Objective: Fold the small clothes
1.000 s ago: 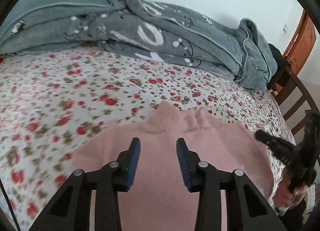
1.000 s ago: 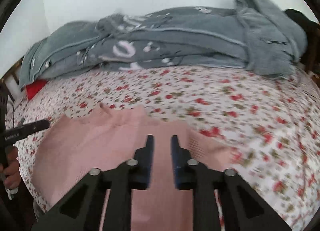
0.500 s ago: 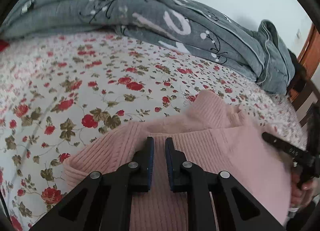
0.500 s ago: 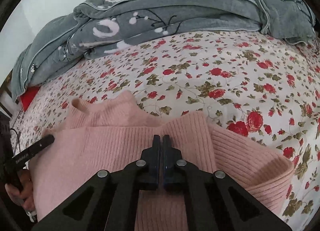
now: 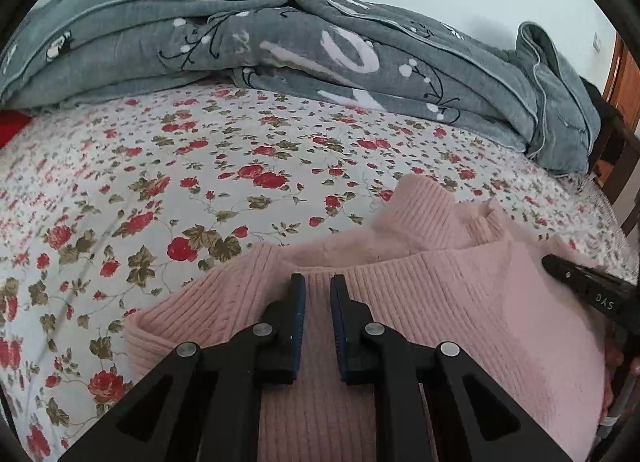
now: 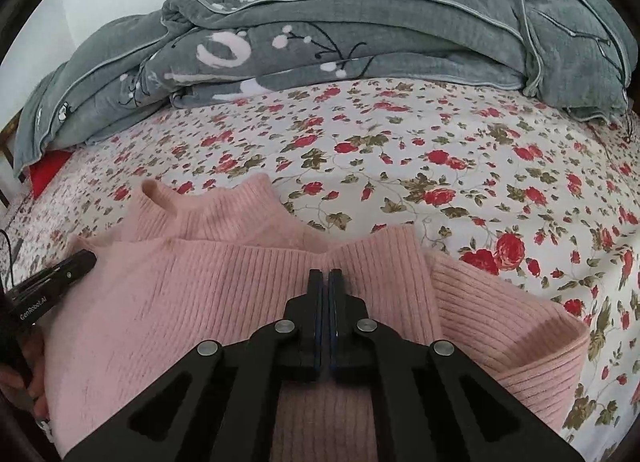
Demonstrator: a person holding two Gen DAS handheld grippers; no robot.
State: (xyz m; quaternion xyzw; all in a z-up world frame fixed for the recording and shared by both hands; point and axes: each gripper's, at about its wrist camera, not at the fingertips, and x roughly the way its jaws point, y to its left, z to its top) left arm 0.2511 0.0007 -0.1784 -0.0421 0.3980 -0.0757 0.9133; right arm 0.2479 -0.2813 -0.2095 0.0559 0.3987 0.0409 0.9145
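Pink sweater [image 6: 224, 282] under right claw [image 6: 325, 278], seemingly pinched.

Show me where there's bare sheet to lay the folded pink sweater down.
Free: the floral sheet between the pink sweater and the grey quilt, widest to the sweater's right. In the left view, the same sheet lies bare to the sweater's left. Crowded: the back, under the quilt, and the near edge, where both grippers work.
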